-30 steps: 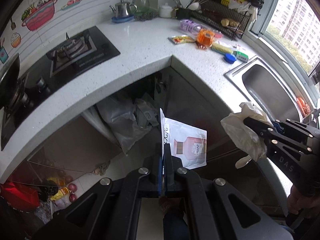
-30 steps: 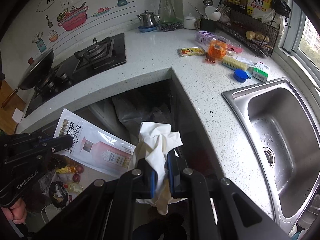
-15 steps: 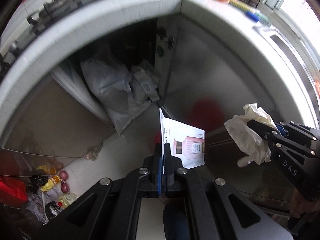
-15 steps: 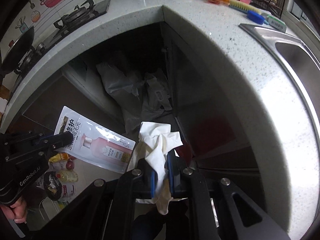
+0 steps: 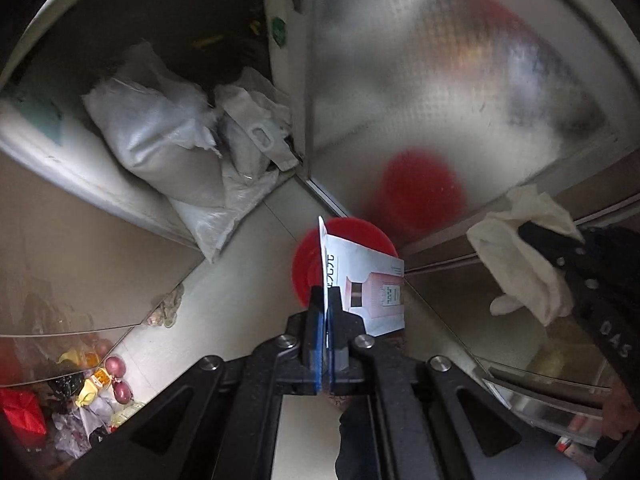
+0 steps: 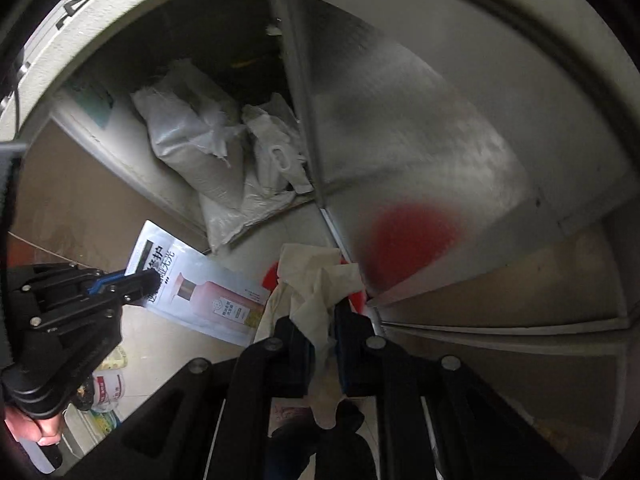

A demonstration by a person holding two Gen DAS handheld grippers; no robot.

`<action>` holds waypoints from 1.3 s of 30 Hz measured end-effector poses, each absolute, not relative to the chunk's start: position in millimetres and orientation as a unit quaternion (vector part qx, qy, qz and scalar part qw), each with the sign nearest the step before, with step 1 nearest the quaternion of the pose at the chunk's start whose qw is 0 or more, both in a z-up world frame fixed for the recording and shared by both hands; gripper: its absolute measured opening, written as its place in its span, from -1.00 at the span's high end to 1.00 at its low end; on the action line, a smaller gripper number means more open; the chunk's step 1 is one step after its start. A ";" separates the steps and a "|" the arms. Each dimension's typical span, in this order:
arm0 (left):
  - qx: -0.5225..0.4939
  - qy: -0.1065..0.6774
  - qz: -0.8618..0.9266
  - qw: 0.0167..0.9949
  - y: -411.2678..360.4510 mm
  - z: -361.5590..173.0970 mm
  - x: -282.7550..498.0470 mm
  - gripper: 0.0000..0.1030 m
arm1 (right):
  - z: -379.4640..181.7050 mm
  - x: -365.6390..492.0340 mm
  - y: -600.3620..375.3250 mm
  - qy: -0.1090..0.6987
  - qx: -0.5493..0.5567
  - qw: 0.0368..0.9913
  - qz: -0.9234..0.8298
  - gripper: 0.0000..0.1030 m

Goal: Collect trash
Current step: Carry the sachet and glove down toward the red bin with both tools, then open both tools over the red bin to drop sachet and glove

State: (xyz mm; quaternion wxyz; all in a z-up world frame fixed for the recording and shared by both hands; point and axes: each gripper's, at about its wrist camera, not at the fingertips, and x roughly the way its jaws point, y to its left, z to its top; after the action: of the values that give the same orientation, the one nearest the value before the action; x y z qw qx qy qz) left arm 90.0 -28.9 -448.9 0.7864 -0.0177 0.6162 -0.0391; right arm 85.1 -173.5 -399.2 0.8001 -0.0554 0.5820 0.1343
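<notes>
Both claws are pointing steeply down toward the floor, each carrying one piece of trash so that it hangs clear above the bin. The left gripper (image 5: 323,296) is clenching a single flat refill pouch (image 5: 368,284) by its edge; the pouch is standing on edge beyond the fingertips, its printed pink bottle facing the right side. The right gripper (image 6: 324,320) is pinching one crumpled tissue (image 6: 316,280), which is bunching up past the fingertips and trailing back between the jaws.

Directly beyond the left claw's tips, partly hidden behind the pouch, one red trash bin (image 5: 306,264) is sitting on the floor; from the right wrist only a sliver of red is showing beside the tissue. A red blur on the frosted cabinet door (image 5: 440,92) looks like its reflection. Two pale sacks (image 5: 160,140) are leaning in the open cabinet, up and left of the claws.

Two items held, none yet dropped; release over the bin seems the next step.
</notes>
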 end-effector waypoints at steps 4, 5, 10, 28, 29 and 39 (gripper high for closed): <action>-0.018 0.617 -0.045 0.786 -37.7 -459.8 97.0 0.72 | -406.6 82.6 -178.5 0.578 -0.068 0.802 0.130 0.82; -0.025 0.617 -0.046 0.785 -38.0 -460.4 97.5 0.57 | -407.3 82.0 -179.4 0.579 -0.067 0.802 0.132 0.82; -0.026 0.608 -0.050 0.792 -36.2 -454.8 98.6 0.16 | -411.1 82.0 -181.9 0.588 -0.063 0.795 0.135 0.82; -0.035 0.595 0.013 0.803 24.3 -408.3 62.9 -0.14 | -407.2 89.2 -152.2 0.593 -0.074 0.778 0.194 0.82; -0.044 0.595 0.016 0.802 28.9 -410.6 61.6 -0.19 | -411.8 90.6 -150.0 0.593 -0.078 0.777 0.196 0.82; -0.049 0.590 0.027 0.806 42.9 -425.6 54.2 -0.72 | -436.7 96.1 -138.2 0.599 -0.104 0.768 0.202 0.82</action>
State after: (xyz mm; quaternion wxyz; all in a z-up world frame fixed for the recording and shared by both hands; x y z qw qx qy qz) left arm 54.2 43.0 -425.6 0.8058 -0.0487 0.5895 0.0271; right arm 96.1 -138.2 -436.7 0.7680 -0.1043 0.5986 0.2025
